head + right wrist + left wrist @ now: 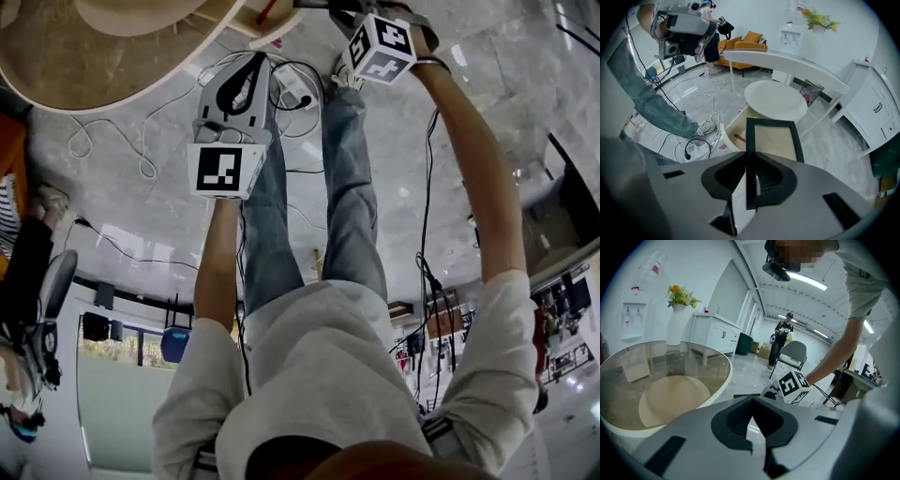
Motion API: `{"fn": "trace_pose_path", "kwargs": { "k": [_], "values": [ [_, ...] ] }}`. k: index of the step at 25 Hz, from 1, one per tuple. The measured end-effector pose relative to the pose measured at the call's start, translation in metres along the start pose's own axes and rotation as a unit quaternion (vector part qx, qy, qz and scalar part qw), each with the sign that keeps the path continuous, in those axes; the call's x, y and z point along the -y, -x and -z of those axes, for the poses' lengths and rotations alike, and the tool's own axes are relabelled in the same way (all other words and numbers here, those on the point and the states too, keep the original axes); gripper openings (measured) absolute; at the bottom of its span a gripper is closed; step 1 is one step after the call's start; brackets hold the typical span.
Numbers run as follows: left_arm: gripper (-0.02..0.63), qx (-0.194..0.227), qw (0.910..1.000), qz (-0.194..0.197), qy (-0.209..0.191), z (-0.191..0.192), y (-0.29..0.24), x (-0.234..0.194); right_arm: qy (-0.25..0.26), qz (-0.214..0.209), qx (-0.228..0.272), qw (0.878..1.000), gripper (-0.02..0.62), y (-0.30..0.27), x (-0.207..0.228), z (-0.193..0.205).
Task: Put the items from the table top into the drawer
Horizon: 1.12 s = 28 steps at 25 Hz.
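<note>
Open drawer (735, 124) with red item (739, 138)

Both arms stretched forward. Left gripper (751, 401): jaws together, empty. Right gripper (751, 159): pitched steeply down, clamped on black frame (772, 123) edge.

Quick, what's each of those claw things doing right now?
Left gripper: shut, nothing between its jaws.
Right gripper: shut on the black frame.
</note>
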<state>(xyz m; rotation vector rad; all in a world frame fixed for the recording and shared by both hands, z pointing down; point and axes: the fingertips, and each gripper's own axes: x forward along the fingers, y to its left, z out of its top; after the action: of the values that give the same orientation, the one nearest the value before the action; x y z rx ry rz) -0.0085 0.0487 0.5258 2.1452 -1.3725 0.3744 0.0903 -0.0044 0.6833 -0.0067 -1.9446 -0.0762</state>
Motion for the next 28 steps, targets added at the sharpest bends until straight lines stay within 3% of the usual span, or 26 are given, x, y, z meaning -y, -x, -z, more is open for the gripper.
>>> {"fn": "trace_pose_path", "kwargs": {
  "k": [4, 10, 22, 28],
  "values": [
    [0.015, -0.009, 0.9999, 0.006, -0.007, 0.026, -0.016, -0.012, 0.031, -0.02, 0.003, 0.999, 0.084, -0.047, -0.017, -0.013],
    [0.015, -0.021, 0.9995, 0.017, -0.013, 0.068, -0.036, -0.017, 0.116, -0.046, 0.005, 0.992, 0.084, -0.107, -0.044, -0.025],
    [0.015, -0.021, 0.9979, 0.049, -0.037, 0.104, -0.07, -0.017, 0.196, -0.07, -0.008, 0.978, 0.084, -0.168, -0.045, -0.043],
    [0.015, -0.051, 0.9943, 0.068, -0.063, 0.137, -0.073, -0.029, 0.216, -0.078, -0.021, 0.973, 0.086, -0.202, -0.042, -0.035]
  ]
}}
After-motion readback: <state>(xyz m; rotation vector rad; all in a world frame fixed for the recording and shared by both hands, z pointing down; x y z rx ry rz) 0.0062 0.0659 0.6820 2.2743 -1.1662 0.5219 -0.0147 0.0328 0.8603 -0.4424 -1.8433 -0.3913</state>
